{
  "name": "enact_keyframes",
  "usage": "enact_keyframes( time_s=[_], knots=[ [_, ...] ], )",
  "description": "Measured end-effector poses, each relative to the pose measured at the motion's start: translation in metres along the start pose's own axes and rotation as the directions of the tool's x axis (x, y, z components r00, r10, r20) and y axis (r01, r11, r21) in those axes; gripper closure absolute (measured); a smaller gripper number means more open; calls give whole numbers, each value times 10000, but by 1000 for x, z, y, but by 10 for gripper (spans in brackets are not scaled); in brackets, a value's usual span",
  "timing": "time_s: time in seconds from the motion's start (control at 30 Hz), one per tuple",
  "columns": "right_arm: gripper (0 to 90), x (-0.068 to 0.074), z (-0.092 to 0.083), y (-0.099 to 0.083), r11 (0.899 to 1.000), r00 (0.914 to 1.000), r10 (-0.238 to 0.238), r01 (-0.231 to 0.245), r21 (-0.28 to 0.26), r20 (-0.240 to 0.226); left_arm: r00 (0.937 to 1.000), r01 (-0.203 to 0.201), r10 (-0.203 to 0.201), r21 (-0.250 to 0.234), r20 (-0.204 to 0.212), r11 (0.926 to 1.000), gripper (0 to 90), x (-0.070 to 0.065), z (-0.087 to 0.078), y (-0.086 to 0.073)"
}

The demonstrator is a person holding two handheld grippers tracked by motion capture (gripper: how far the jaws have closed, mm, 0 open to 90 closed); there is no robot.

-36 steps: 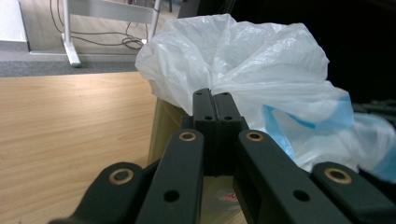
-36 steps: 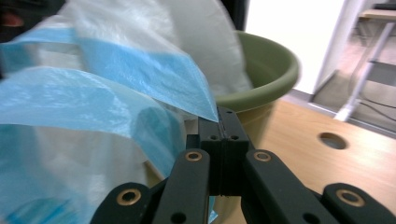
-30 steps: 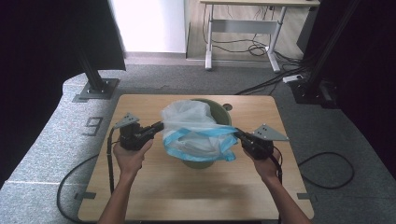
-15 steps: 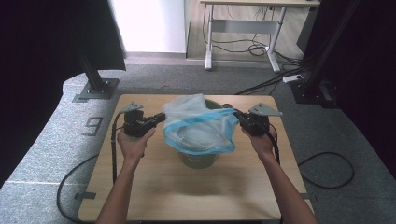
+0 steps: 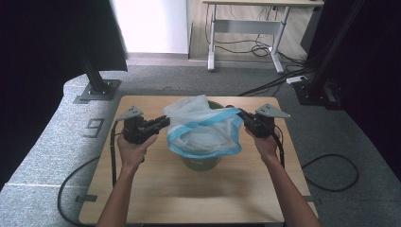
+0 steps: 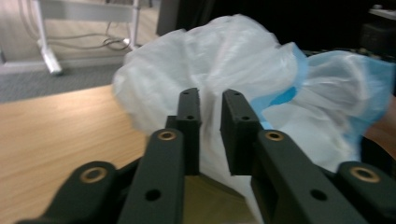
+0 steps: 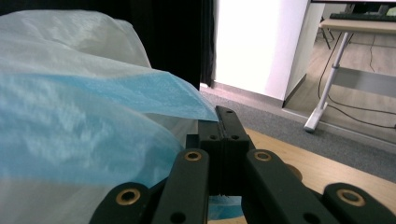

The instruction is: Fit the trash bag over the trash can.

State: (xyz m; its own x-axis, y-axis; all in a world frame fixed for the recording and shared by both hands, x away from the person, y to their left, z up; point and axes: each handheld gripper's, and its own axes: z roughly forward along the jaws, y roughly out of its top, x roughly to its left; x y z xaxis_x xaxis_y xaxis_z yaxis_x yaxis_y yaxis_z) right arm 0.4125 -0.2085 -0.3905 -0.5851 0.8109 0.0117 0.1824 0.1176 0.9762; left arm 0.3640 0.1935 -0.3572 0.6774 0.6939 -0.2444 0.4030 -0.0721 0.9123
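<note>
Bag [image 5: 204,132] of thin white plastic with a blue rim sat draped over the green bin [image 5: 201,162] mid-surface [image 5: 156,189] — right tongs [image 5: 238,113] clamped on its blue edge, left tongs [image 5: 165,122] just parted a little beside it, gripping nothing.

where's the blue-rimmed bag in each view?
High view: bag mid-table, draped over the green bin, between the two grippers.
Left gripper view: centre to right, behind the parted jaws.
Right gripper view: left half, blue rim pinched in the shut jaws.
Shared landmark: the bag's blue rim.
</note>
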Motion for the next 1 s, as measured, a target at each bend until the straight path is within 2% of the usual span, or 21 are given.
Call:
enact_keyframes(
  time_s=[0.13, 0.27, 0.5, 0.6, 0.63, 0.7, 0.8, 0.83, 1.0],
  knots=[
    [882, -2, -13, 1, 10000, 10000, 37, -37, -66, 9, 9985, -483, 483, -22, 266, 9988, 719, -14, -5, 2],
    [882, -5, -23, -3, 9999, 9999, 126, -126, 10, -20, 9966, -792, 789, 116, 222, 9968, 652, -22, -1, 3],
    [882, -6, -25, -7, 9998, 9998, 175, -174, 45, -138, 9958, -911, 907, 351, 120, 9952, 436, -29, 14, 5],
    [882, -1, -22, -6, 9999, 9997, 104, -103, 52, -239, 9954, -932, 943, 621, -156, 9937, 397, -32, 25, 9],
    [882, 2, -21, -5, 10000, 9996, 36, -34, 57, -294, 9954, -932, 943, 621, -156, 9937, 419, -32, 25, 9],
    [882, 6, -20, -4, 9999, 9994, -125, 126, 26, -324, 9941, -917, 962, 864, -495, 9920, 534, -33, 33, 12],
    [882, 8, -19, -2, 9996, 9992, -243, 247, 107, -323, 9959, -750, 799, 1043, -430, 9917, 720, -29, 36, 14],
    [882, 7, -16, -1, 9996, 9994, -225, 229, 148, -280, 9975, -567, 611, 1114, -361, 9922, 759, -23, 38, 17],
    [882, -5, -3, 1, 9993, 9998, 192, -189, 315, -113, 9983, 348, -311, 755, -491, 9965, 826, 6, 37, 21]
  ],
)
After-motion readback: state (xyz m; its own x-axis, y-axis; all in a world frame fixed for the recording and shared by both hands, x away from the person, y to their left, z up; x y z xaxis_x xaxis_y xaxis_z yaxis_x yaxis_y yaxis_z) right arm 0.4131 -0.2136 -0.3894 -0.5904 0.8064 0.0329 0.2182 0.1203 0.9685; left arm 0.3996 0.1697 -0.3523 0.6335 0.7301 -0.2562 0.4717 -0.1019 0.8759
